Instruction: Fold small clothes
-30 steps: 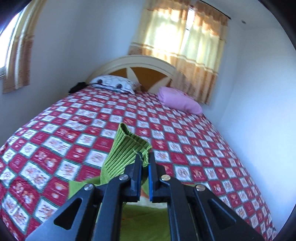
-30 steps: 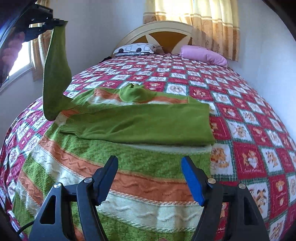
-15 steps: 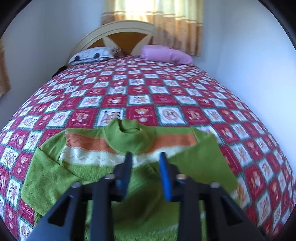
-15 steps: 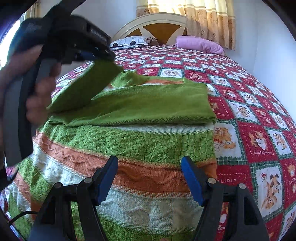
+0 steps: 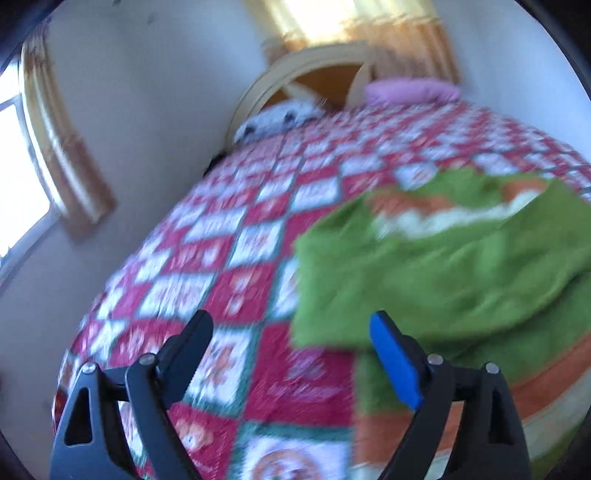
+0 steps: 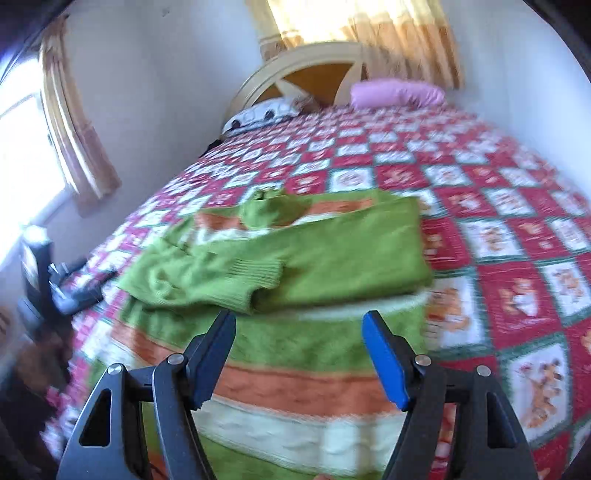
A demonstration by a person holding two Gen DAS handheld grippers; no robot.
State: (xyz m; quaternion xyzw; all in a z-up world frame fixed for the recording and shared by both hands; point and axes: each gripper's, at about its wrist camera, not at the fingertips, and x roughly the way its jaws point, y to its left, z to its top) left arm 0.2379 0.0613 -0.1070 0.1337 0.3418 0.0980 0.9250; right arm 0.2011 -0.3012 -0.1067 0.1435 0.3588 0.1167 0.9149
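A green knit sweater (image 6: 332, 251) with orange and cream stripes lies flat on the patchwork bedspread (image 6: 517, 229). Both sleeves are folded across its chest, and the ribbed cuff (image 6: 258, 273) of the left one lies on top. My right gripper (image 6: 299, 325) hovers open over the striped lower half, nothing between its fingers. In the blurred left wrist view, my left gripper (image 5: 291, 325) hangs over bare bedspread (image 5: 229, 280) beside the sweater's left edge (image 5: 424, 273). Its jaws are opening and hold nothing. The dark housing of the left tool (image 6: 40, 266) shows at the left edge of the right wrist view.
A pink pillow (image 6: 395, 92) and a white patterned pillow (image 6: 258, 114) lie at the cream headboard (image 6: 306, 62). A curtained window (image 6: 22, 158) is in the left wall, another curtain (image 6: 362, 29) hangs behind the bed. A white wall runs along the bed's right side.
My left gripper let go of the raised green sleeve, which now lies across the sweater's chest. It opened wide, dropped and swung left off the sweater. The right gripper stayed open and tilted slightly.
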